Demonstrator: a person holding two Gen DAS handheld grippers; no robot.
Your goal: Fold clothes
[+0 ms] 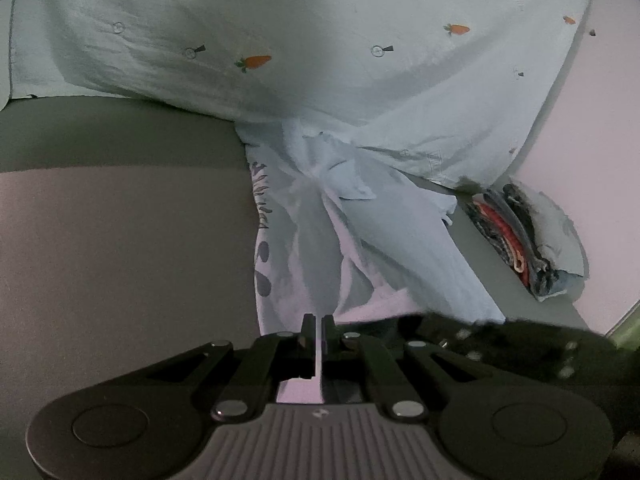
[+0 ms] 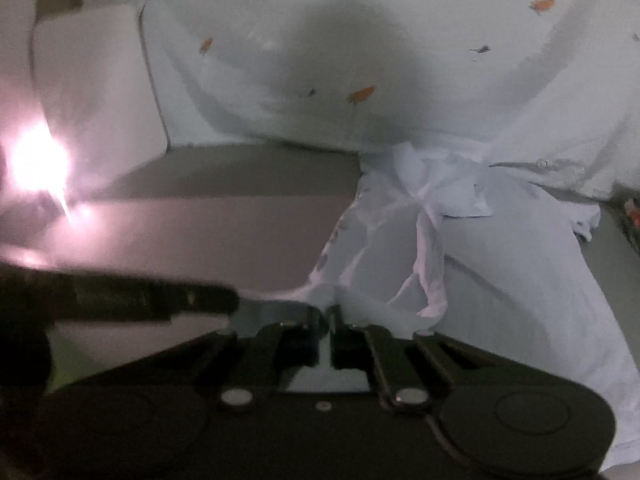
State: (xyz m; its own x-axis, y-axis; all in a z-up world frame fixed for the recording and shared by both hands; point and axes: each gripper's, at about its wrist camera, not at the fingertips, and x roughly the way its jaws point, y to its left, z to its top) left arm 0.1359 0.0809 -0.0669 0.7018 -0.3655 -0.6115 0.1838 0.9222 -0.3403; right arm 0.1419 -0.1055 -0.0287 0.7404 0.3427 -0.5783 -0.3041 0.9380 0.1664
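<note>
Left wrist view shows my left tool (image 1: 318, 322) and right tool (image 2: 329, 314) each clenched on the pale garment's (image 1: 360, 240) thin edge, which may slip free under tension.

Left gripper (image 1: 318, 326) pinched a pale blue printed garment (image 1: 360, 232).
Behind it lay a carrot-patterned light sheet (image 1: 280, 40); folded colourful clothes (image 1: 520, 236) sat near the grey tabletop's (image 1: 120, 220) right edge.

A pale mint sheet (image 1: 320, 40) is dotted with small orange carrots and tiny dark doodles. The light blue garment (image 1: 360, 240) is marked with dark grey print along one edge. The counter (image 1: 120, 240) is seen as plain grey, and red and navy are shown in the folded pile (image 1: 516, 236).
</note>
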